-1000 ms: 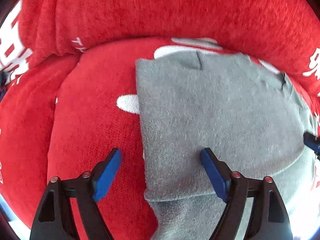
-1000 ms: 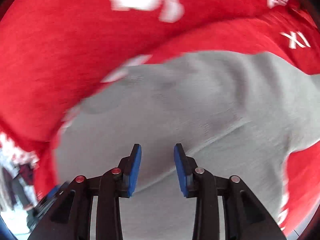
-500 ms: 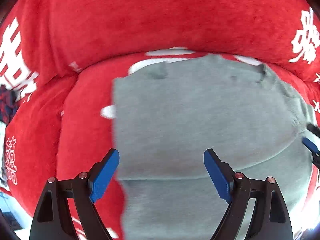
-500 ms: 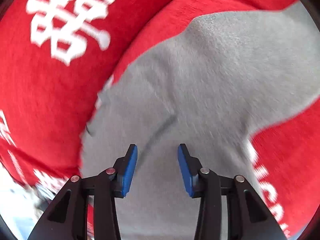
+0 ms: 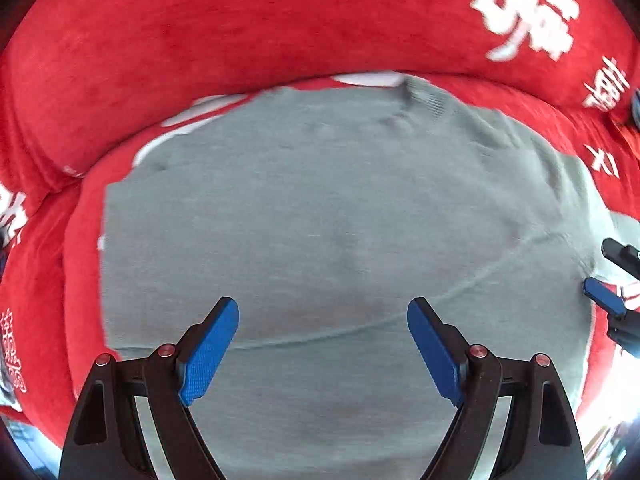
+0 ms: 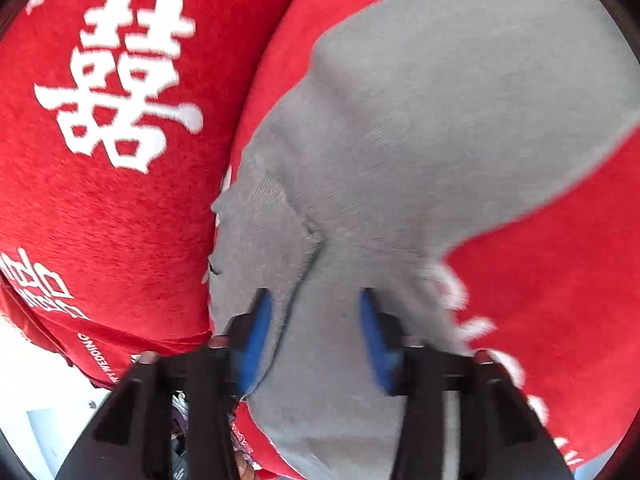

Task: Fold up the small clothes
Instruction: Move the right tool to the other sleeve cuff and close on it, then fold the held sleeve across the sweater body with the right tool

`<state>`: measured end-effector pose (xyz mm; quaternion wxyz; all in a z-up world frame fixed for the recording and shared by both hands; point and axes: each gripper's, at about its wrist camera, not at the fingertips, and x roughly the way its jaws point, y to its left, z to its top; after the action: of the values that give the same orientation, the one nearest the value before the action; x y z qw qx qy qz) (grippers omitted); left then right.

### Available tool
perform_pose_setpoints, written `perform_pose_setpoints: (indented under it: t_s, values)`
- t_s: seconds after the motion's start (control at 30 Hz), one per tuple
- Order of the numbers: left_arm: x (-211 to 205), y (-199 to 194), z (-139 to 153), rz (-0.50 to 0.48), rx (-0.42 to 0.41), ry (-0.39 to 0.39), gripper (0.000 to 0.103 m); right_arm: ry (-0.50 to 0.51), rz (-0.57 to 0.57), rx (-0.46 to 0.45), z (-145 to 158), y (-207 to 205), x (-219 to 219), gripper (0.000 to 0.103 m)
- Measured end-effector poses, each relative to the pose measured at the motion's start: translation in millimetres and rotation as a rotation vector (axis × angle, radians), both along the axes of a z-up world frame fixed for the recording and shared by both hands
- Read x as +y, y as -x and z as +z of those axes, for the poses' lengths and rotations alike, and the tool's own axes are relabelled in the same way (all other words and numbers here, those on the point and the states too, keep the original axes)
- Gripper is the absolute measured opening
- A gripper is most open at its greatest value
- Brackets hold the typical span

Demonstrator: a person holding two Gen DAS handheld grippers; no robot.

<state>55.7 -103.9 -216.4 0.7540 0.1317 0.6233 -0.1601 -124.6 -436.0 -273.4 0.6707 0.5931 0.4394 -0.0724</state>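
The grey top (image 5: 320,216) lay flat under both grippers: left gripper (image 5: 323,344) wide open and empty above its middle, right gripper (image 6: 316,336) nearer its edge, just opening, holding nothing.

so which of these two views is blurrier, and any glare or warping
Right wrist view: strongest motion blur, smearing the right gripper and grey garment; blown-out white lower left. Left wrist view: milder blur, left gripper crisp; glare lower right; both fisheye-curved with dark corners.
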Motion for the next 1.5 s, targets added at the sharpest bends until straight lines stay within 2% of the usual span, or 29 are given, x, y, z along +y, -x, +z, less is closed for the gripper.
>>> perform_pose_setpoints:
  t_s: [0.13,0.23,0.37,0.67,0.77,1.0,1.03,1.07,1.1,1.13,1.23,1.3,1.4,1.5]
  values:
    - [-36,13,2,-0.044,0.017,0.019,0.087,0.031,-0.060,0.016,-1,34,-18,0.053]
    - [-65,23,4,-0.081,0.014,0.026,0.087,0.047,-0.156,-0.014,-1,70,-45,0.053]
    - [-98,33,3,-0.122,0.021,0.037,0.087,0.095,-0.263,0.022,-3,107,-90,0.053]
    - [-143,42,-3,-0.138,0.025,0.046,0.087,0.213,-0.404,0.078,-7,138,-159,0.053]
    - [-156,46,-6,-0.137,0.023,0.045,0.087,0.196,-0.459,0.071,-12,145,-178,0.053]
    - [-171,50,-15,-0.138,0.037,0.042,0.087,0.116,-0.482,-0.021,-19,128,-198,0.053]
    - [-170,50,-14,-0.134,0.038,0.045,0.087,0.103,-0.485,-0.029,-19,126,-200,0.046]
    - [-170,49,-14,-0.130,0.037,0.047,0.087,0.081,-0.492,-0.037,-20,122,-202,0.023]
    - [-166,48,-11,-0.125,0.032,0.052,0.087,0.062,-0.501,-0.028,-20,118,-203,0.011]
    - [-163,47,-10,-0.121,0.027,0.054,0.087,0.041,-0.523,-0.027,-20,117,-204,0.006]
    - [-148,39,-2,-0.093,-0.018,0.041,0.087,-0.023,-0.561,-0.093,-14,112,-203,0.006]
    - [-134,33,3,-0.076,-0.051,0.029,0.087,-0.048,-0.546,-0.167,-3,101,-198,0.006]
    - [-113,22,5,-0.050,-0.065,0.015,0.087,-0.044,-0.446,-0.275,23,70,-184,0.006]
    - [-84,10,8,-0.007,-0.074,0.005,0.087,-0.025,-0.290,-0.372,53,22,-152,0.006]
